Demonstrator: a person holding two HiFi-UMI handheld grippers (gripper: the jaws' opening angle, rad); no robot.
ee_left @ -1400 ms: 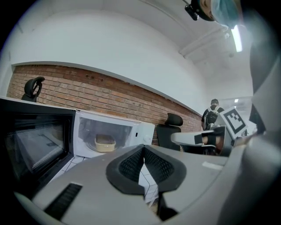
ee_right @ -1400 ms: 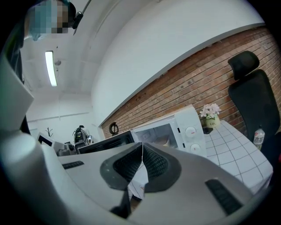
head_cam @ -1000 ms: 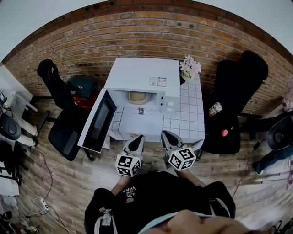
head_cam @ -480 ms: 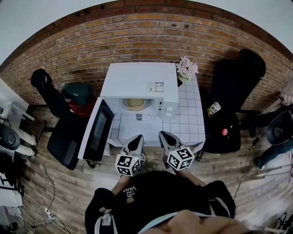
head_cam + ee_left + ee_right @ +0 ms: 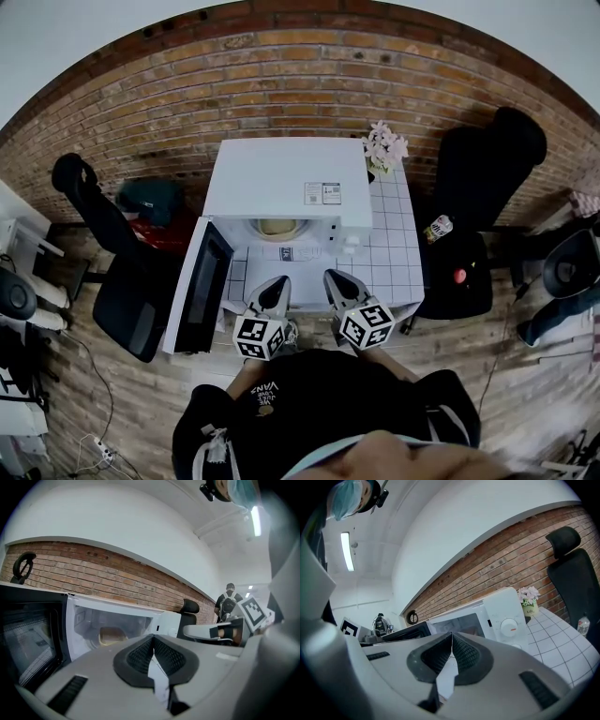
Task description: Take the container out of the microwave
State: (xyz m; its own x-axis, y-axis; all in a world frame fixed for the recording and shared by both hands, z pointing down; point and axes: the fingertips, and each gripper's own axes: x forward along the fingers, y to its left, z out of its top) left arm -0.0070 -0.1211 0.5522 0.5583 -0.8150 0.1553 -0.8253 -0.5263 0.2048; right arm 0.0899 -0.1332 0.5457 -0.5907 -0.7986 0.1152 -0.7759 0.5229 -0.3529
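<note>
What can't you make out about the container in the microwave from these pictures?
- The container: head view, the microwave roof covers all but its front; contents unclear.
- Left gripper view: the shut left gripper hides its base.
- Right gripper view: it does not show behind the right gripper.
- Print on the sticker: too small.

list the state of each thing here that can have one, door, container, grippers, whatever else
microwave, standing on the tiled table
microwave door, swung wide open
container, inside the microwave, untouched
left gripper, shut, empty
right gripper, shut, empty
flower pot, upright beside the microwave
</note>
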